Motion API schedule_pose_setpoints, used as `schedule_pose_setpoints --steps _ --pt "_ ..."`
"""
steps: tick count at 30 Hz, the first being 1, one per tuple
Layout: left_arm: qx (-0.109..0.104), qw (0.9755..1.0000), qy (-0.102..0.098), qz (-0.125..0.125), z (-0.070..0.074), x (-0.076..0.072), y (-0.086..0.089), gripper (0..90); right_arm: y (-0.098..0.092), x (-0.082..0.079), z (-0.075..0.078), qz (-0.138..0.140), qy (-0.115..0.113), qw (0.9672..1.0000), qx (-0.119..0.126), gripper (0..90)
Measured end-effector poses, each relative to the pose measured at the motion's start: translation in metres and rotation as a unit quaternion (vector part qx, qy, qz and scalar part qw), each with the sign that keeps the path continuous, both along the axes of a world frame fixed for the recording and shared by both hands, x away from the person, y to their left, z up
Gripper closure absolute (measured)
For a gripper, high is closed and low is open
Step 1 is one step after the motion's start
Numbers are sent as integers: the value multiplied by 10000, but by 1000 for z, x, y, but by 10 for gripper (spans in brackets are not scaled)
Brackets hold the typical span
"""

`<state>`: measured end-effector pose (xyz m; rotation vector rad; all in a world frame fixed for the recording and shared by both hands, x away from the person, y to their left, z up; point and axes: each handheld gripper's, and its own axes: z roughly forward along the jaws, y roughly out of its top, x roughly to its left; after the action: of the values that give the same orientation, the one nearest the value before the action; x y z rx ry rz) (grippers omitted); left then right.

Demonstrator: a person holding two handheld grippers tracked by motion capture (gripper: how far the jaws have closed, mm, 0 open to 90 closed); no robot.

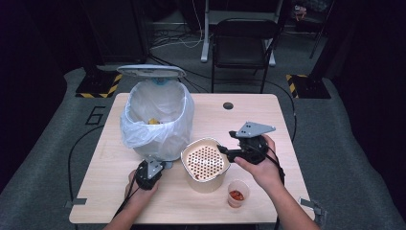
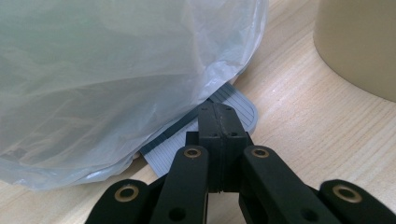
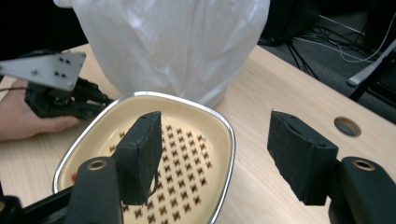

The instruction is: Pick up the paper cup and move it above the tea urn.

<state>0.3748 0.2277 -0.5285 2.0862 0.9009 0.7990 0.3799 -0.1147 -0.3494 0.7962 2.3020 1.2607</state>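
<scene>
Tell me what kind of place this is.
Probably a lab or studio set up for recording, not a home kitchen: a bare wooden table stands on grey floor mats, hazard-striped stand bases sit behind it, and cables trail past a folding chair in a dark room.

Overhead view facing forward-down, two close jaw-level views — shared bin liner (image 1: 158, 120)

Black left gripper (image 1: 152, 168), right gripper (image 1: 225, 151); grey triangular plates, brass rivets.

The strainer pot (image 1: 205, 164) sits right of the bin (image 1: 158, 120), a cup (image 1: 238, 193) before it.
</scene>
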Motion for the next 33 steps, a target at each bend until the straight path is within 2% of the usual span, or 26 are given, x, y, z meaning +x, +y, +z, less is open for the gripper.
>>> schedule_pose_setpoints --steps 1,2,3,6,8,10,15,16,19,20,21,22,23,25,29,33 --pt "0 10000 0 0 0 0 0 900 0 0 0 0 0 10000 0 341" --pt "37 10000 10 -14 0 0 0 900 -4 -4 -8 -35 123 9999 25 345" --pt "37 10000 10 -14 0 0 0 900 -4 -4 -8 -35 123 9999 25 345" --pt "-9 10000 33 -17 0 0 1 900 -11 -5 -22 -160 243 9995 100 381" --pt "19 10000 23 -8 0 0 1 900 -13 -6 -24 -162 293 9994 110 386" --pt "4 10000 23 -10 0 0 1 900 -18 -14 -31 -140 327 9993 96 386" --pt "22 10000 20 -11 0 0 0 900 -27 -29 -39 -96 354 9993 115 320" --pt "18 10000 21 -5 0 0 1 900 -30 -35 -46 -78 444 9989 127 266" --pt "28 10000 17 -12 0 0 0 900 -33 -42 -53 -75 496 9987 102 228" --pt "29 10000 16 -11 0 0 0 900 -36 -48 -60 -34 586 9982 105 186" --pt "29 10000 16 -11 0 0 0 900 -36 -48 -60 -34 586 9982 105 186" --pt "28 10000 17 -12 0 0 0 900 -36 -53 -67 3 687 9976 94 165" --pt "25 10000 21 -12 0 0 0 900 -36 -53 -67 3 687 9976 94 165" --pt "32 10000 14 -11 0 0 0 900 -37 -60 -77 69 775 9970 27 147" --pt "29 10000 17 -11 0 0 0 900 -37 -64 -85 55 810 9967 19 143" --pt "24 10000 22 -10 0 0 0 900 -37 -67 -89 77 837 9964 120 141"
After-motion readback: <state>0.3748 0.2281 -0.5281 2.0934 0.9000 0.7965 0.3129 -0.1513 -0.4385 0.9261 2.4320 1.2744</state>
